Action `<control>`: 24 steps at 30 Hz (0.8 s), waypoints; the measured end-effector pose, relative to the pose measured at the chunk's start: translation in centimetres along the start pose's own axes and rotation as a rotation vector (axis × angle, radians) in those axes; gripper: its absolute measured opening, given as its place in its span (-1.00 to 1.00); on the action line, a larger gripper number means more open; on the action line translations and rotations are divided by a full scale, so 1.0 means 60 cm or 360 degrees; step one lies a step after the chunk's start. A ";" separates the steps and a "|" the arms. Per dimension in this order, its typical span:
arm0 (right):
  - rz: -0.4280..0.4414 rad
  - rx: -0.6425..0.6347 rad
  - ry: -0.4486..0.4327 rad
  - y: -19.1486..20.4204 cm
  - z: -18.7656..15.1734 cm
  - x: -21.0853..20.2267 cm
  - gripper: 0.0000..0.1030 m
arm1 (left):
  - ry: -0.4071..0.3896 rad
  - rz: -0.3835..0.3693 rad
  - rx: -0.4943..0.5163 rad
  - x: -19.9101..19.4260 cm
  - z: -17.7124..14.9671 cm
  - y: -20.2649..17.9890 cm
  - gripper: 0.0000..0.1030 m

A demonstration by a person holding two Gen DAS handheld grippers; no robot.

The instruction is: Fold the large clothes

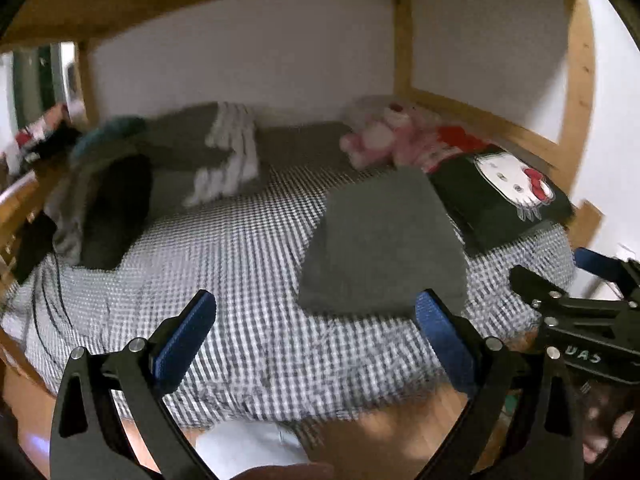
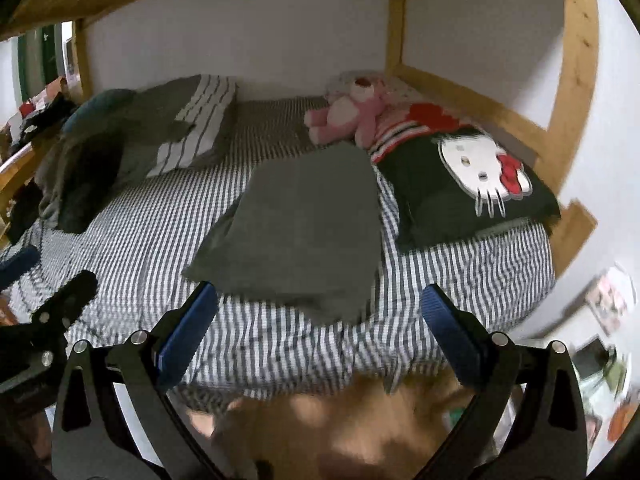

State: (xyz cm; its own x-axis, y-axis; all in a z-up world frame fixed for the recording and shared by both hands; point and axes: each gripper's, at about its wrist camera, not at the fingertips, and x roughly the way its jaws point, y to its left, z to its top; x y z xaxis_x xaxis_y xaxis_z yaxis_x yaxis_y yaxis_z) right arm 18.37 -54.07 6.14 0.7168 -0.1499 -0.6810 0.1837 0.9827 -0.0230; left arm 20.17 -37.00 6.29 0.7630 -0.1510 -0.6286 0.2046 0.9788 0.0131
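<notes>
While a folded grey fabric garment (image 2: 296, 224) lies flat on the black-and-white striped bedsheet (image 2: 132, 216) of a wooden bunk bed (image 2: 576, 80), both handheld grippers hang back over the near edge of the mattress, each with its blue-padded fingers spread wide and nothing between them. The left gripper (image 1: 316, 340) and the right gripper (image 2: 320, 332) sit side by side, clear of the cloth; the right one also shows at the edge of the left wrist view.

Judging from its compact, roughly rectangular outline, this piece appears to be folded already, which suggests one garment is finished. It rests toward the foot-side half of the bed, just beside a black cushion printed with a white cartoon cat face and red bow (image 2: 464, 184), and near a pink plush toy (image 2: 352, 112). Its surface looks smooth with a slightly uneven near corner, where a lower layer peeks out.

What seems left is the heap of dark and grey loose clothing (image 2: 84, 176) bunched at the far left of the mattress, beside a grey-and-white striped pillow (image 2: 196, 128). That pile looks unfolded, though motion blur hides how many items it holds.
</notes>
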 end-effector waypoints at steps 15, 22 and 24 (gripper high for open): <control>-0.0034 -0.0107 0.0129 -0.055 -0.212 -0.171 0.94 | 0.0286 -0.0028 0.0084 -0.136 -0.194 -0.078 0.91; -0.0055 -0.0112 0.0124 -0.062 -0.268 -0.237 0.94 | 0.0288 -0.0051 0.0099 -0.200 -0.244 -0.097 0.91; -0.0053 -0.0116 0.0124 -0.061 -0.280 -0.251 0.94 | 0.0285 -0.0047 0.0094 -0.212 -0.253 -0.098 0.91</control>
State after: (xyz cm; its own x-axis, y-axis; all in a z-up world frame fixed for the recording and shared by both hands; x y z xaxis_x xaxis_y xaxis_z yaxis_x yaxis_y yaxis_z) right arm -4.40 -53.59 4.19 0.6559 -0.1766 -0.7339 0.1550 0.9830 -0.0979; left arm -0.02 -38.75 2.41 0.6358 -0.1474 -0.7576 0.2649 0.9636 0.0349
